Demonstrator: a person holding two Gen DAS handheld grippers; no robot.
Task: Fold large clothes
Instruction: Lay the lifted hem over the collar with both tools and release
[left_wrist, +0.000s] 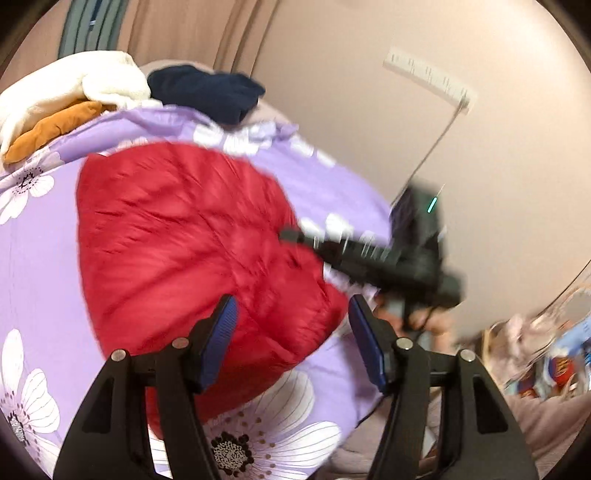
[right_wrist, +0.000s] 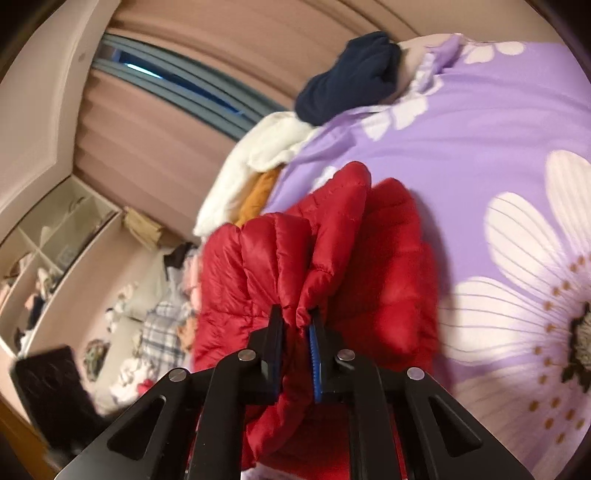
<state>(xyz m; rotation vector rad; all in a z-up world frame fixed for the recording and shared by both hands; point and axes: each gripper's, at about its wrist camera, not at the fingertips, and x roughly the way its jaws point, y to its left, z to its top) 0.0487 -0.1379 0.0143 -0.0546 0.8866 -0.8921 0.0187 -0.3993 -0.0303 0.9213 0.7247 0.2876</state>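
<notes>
A red puffer jacket (left_wrist: 192, 240) lies spread on a purple bedcover with white flowers (left_wrist: 40, 251). My left gripper (left_wrist: 291, 319) hovers over the jacket's near edge, open, its blue pads apart and nothing pressed between them. In the left wrist view my right gripper (left_wrist: 293, 236) shows as a blurred black shape at the jacket's right side. In the right wrist view, my right gripper (right_wrist: 294, 318) is shut on a bunched edge of the red jacket (right_wrist: 280, 251), which is lifted and folded up in front of the camera above the bedcover (right_wrist: 480, 129).
A white garment (left_wrist: 92, 81), an orange one (left_wrist: 55, 125) and a navy one (left_wrist: 210, 92) lie at the bed's far end. A power strip (left_wrist: 428, 79) hangs on the wall. Shelves (right_wrist: 48, 236) and scattered clothes (right_wrist: 159, 325) fill the floor side.
</notes>
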